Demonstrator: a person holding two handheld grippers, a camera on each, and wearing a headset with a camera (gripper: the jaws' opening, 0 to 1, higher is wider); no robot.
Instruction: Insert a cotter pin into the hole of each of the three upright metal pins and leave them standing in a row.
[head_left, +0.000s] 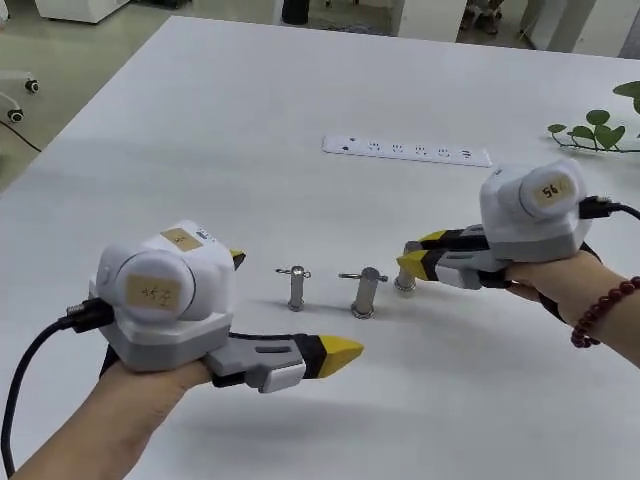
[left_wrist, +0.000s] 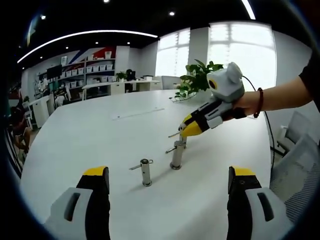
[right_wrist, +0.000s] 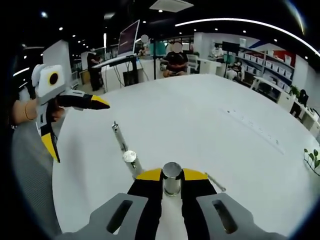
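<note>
Three upright metal pins stand in a row on the white table (head_left: 230, 120). The left pin (head_left: 296, 287) and the middle pin (head_left: 365, 292) each carry a cotter pin through the top. My right gripper (head_left: 411, 250) is shut on the right pin (head_left: 405, 281); in the right gripper view that pin (right_wrist: 172, 177) sits between the yellow jaws, with a thin cotter pin (right_wrist: 215, 182) sticking out beside it. My left gripper (head_left: 300, 303) hovers open in front of the row, holding nothing. In the left gripper view the near pin (left_wrist: 145, 172) and middle pin (left_wrist: 177, 155) stand ahead.
A white power strip (head_left: 405, 150) lies farther back on the table. A green plant (head_left: 600, 130) stands at the right edge. The table's far left edge drops to the floor. Desks and seated people (right_wrist: 175, 60) are in the room behind.
</note>
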